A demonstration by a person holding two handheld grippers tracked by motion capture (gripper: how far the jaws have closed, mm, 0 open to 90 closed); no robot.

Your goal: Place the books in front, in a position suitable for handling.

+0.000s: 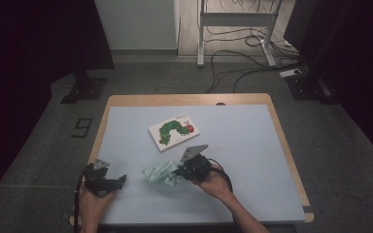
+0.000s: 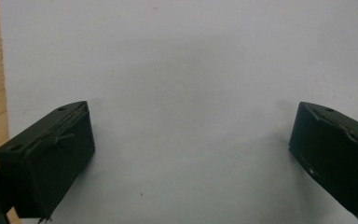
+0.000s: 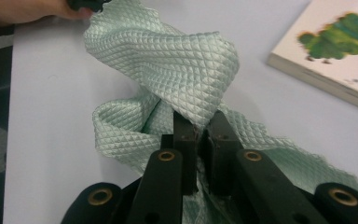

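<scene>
Book [image 1: 174, 131] behind cloth [image 1: 160, 174] on table [image 1: 252, 160], left claw [image 1: 119, 180] left of cloth

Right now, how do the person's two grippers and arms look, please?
Both are black handheld tools. The left gripper has two blocky black jaws with flat pads; the right gripper has narrower black fingers on link bars with brass-coloured rivets. Each carries a grey three-cornered plate on top and trails a black cable. The forearms are bare, with no sleeves visible.

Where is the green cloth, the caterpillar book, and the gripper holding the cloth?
green cloth [image 3: 168, 70]: right gripper view, on its raised quilted fold.
caterpillar book [image 1: 175, 131]: high view, on the cover's middle.
right gripper [image 3: 201, 128]: right gripper view, between its fingertips, pinching the cloth.
</scene>
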